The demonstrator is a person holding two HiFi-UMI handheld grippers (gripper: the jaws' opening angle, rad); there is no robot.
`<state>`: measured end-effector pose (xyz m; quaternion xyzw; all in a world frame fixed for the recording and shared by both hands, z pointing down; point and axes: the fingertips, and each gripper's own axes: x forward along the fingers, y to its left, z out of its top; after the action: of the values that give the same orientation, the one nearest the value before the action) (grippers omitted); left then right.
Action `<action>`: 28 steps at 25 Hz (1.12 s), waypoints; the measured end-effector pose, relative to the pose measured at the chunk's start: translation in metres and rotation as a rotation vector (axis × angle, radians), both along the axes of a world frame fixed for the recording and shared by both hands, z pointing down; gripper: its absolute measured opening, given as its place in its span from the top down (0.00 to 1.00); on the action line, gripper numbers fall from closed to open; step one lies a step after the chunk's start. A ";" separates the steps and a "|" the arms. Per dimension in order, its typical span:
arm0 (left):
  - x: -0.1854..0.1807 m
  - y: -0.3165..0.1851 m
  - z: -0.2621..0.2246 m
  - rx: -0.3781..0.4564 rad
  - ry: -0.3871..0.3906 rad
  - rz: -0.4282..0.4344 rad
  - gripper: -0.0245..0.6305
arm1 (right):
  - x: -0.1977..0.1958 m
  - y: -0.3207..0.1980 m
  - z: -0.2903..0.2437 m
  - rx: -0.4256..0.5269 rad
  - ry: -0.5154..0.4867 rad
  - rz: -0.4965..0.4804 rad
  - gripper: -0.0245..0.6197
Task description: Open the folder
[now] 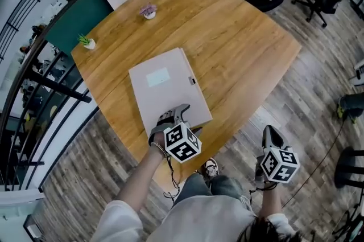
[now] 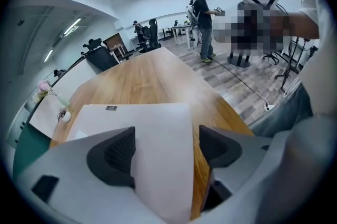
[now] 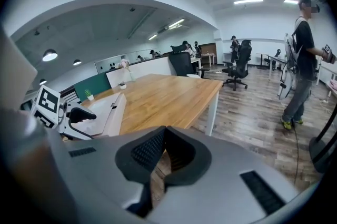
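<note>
left gripper straddling the folder's near corner

the grey folder (image 1: pixel 162 90) lay closed and flat on the wooden counter (image 1: pixel 239 36), near the counter's lower-left edge in the head view. the left gripper (image 1: pixel 183 120) pointed down at the folder's near corner, jaws spread wide with that corner between them and not clamped. the right gripper (image 1: pixel 272 135) hung beyond the counter's edge at lower right, over the floor, jaws pressed together on nothing.
</note>
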<state>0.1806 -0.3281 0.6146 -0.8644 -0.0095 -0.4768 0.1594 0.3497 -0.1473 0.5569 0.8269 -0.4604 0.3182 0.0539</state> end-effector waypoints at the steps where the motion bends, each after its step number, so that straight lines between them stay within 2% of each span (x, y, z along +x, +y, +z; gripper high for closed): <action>1: 0.001 -0.001 0.002 0.002 -0.005 -0.001 0.38 | 0.001 0.001 0.001 -0.002 -0.003 0.003 0.96; 7: 0.001 0.002 0.014 0.023 -0.031 0.010 0.39 | 0.003 0.008 0.005 -0.006 -0.007 0.025 0.96; 13: 0.002 0.003 0.017 0.036 -0.010 0.006 0.39 | 0.002 0.008 0.007 -0.010 -0.012 0.033 0.96; 16: 0.003 0.000 0.017 0.052 -0.002 0.002 0.46 | 0.001 0.007 0.006 -0.010 -0.013 0.033 0.96; 19: 0.003 0.000 0.017 0.051 0.002 0.002 0.46 | 0.001 0.006 0.005 -0.008 -0.010 0.032 0.96; 23: 0.002 0.002 0.015 0.014 0.008 0.002 0.48 | 0.000 0.004 0.002 -0.002 -0.007 0.028 0.96; 28: 0.002 0.004 0.008 -0.091 0.019 -0.006 0.52 | -0.001 0.000 -0.001 0.006 -0.006 0.022 0.96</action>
<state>0.1826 -0.3243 0.6230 -0.8752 -0.0274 -0.4682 0.1185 0.3490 -0.1475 0.5556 0.8311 -0.4525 0.3199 0.0464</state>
